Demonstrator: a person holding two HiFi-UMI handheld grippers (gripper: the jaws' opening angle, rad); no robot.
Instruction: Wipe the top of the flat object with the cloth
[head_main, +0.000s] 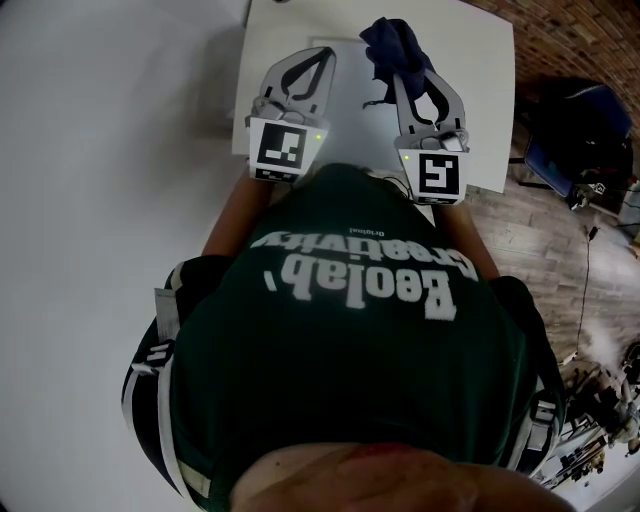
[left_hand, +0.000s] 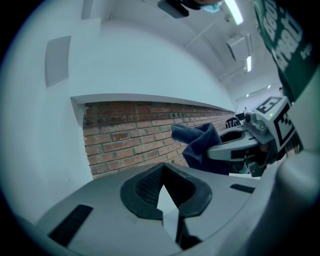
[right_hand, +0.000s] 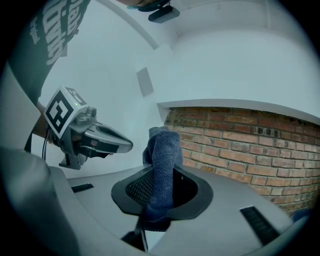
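Right gripper view shows the right gripper (right_hand: 159, 175) with its jaws clamped on a dark blue terry cloth (right_hand: 162, 150), which stands up out of the pinch in a thick fold. Left gripper view shows the left gripper (left_hand: 165, 192) with its jaws together and nothing between them; only a pale sliver of background shows in the wedge behind the tips.

In the head view the two grey grippers lie side by side and just apart, both pointing to the far side, over a white rectangular table (head_main: 480, 120). The cloth bunches at the right gripper's far end, above the far part of the table. A pale flat sheet (head_main: 350, 100) with a faint far edge seems to lie on the table under and between the grippers; whether the cloth touches it cannot be told.

A red brick wall (right_hand: 240, 145) stands beyond the table. Wooden plank floor (head_main: 540, 230) shows to the right. The person's dark green printed shirt (head_main: 350, 330) fills the near half.
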